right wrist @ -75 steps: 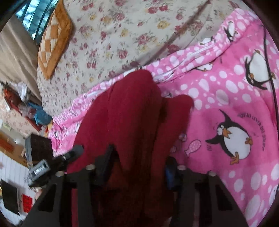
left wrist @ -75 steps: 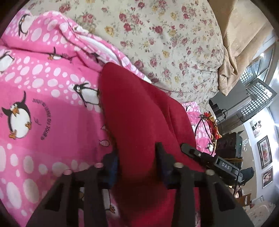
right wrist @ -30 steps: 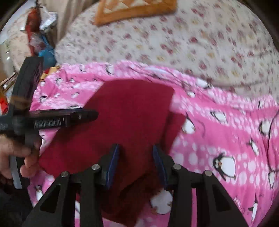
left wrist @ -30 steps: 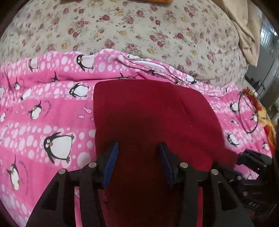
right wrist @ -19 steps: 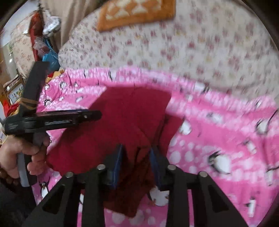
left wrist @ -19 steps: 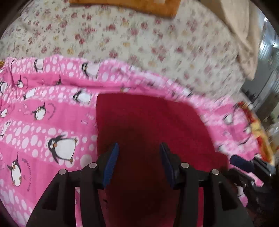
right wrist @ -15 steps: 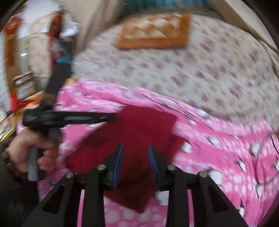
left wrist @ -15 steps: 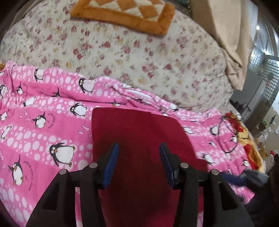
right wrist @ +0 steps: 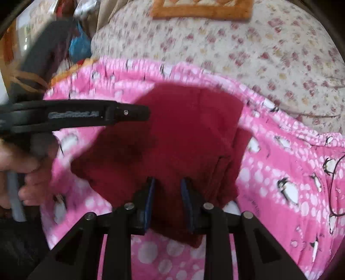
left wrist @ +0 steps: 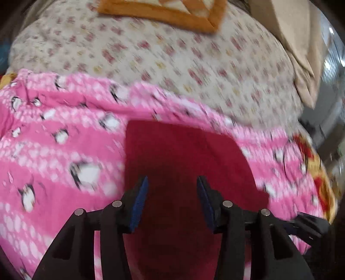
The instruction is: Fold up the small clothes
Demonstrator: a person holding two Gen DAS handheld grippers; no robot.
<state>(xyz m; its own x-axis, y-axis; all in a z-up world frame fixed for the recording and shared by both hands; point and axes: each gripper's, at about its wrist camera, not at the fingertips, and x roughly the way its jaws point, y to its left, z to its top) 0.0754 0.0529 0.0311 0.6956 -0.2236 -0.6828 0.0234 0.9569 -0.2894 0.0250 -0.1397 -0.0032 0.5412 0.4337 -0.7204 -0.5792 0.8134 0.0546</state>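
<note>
A dark red cloth (left wrist: 183, 155) lies folded into a flat rectangle on a pink penguin blanket (left wrist: 64, 150). My left gripper (left wrist: 172, 179) hovers over the cloth's near part, open, its blue pads apart and touching nothing. In the right wrist view the same cloth (right wrist: 185, 129) has an extra layer sticking out along its right side. My right gripper (right wrist: 168, 180) is at the cloth's near edge with its jaws closing, and the fabric is bunched between the pads. The left gripper (right wrist: 144, 113) reaches in from the left above the cloth, held by a hand (right wrist: 19, 163).
The blanket (right wrist: 280, 172) covers a floral bedspread (left wrist: 172, 64). An orange patterned cushion (right wrist: 202, 8) lies at the far side. A beige curtain (left wrist: 301, 43) hangs at the right. A thin black cable (right wrist: 336, 183) crosses the blanket's right edge. A blue bag (right wrist: 79, 47) sits among clutter at the left.
Both grippers laid the lifted cloth flat, then drew back and rose. The right jaws have narrowed around the cloth's near edge. The left jaws stay apart.
</note>
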